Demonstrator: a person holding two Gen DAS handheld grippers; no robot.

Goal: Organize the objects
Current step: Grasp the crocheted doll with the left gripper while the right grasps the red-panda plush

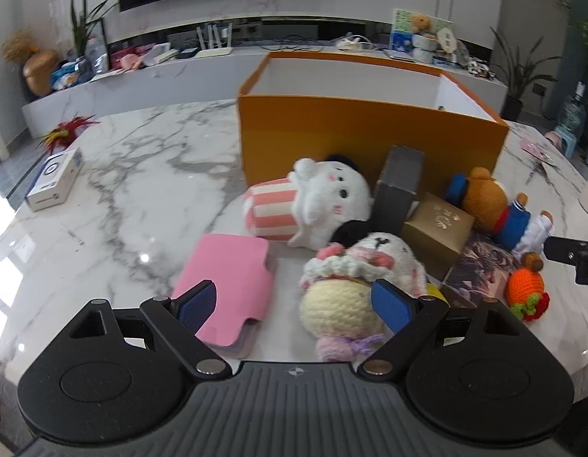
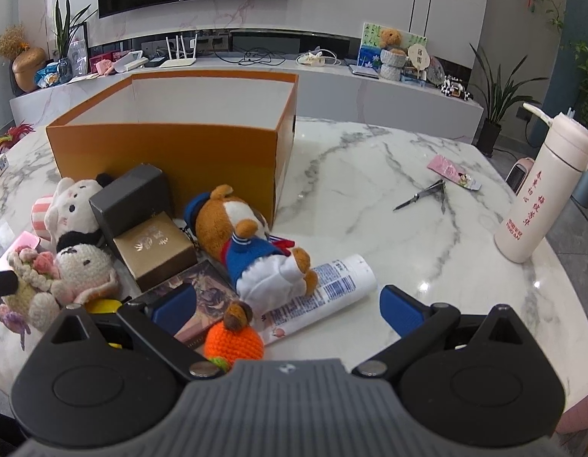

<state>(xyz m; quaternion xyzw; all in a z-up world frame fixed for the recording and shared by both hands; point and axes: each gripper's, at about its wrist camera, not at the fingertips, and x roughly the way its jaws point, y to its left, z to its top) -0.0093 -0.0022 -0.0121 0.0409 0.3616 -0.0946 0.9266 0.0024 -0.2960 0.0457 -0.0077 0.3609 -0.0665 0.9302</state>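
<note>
An open orange box (image 1: 370, 133) (image 2: 172, 144) stands on the marble table. Before it lie a white plush with a striped cup (image 1: 313, 202), a crochet doll (image 1: 351, 285) (image 2: 65, 270), a pink case (image 1: 227, 282), a grey box (image 1: 398, 186) (image 2: 130, 198), a gold box (image 1: 438, 228) (image 2: 156, 251), a sailor bear (image 1: 499, 205) (image 2: 252, 240), an orange crochet toy (image 1: 524, 285) (image 2: 235, 337) and a white tube (image 2: 324, 289). My left gripper (image 1: 294, 304) is open, its fingers on either side of the doll and case. My right gripper (image 2: 288, 310) is open over the orange toy and tube.
A white carton (image 1: 56, 179) and a red feathery thing (image 1: 67, 133) lie at the far left. Scissors (image 2: 423, 194), a pink packet (image 2: 451, 171) and a white flask (image 2: 541, 186) stand on the right. A dark book (image 2: 202, 289) lies under the toys.
</note>
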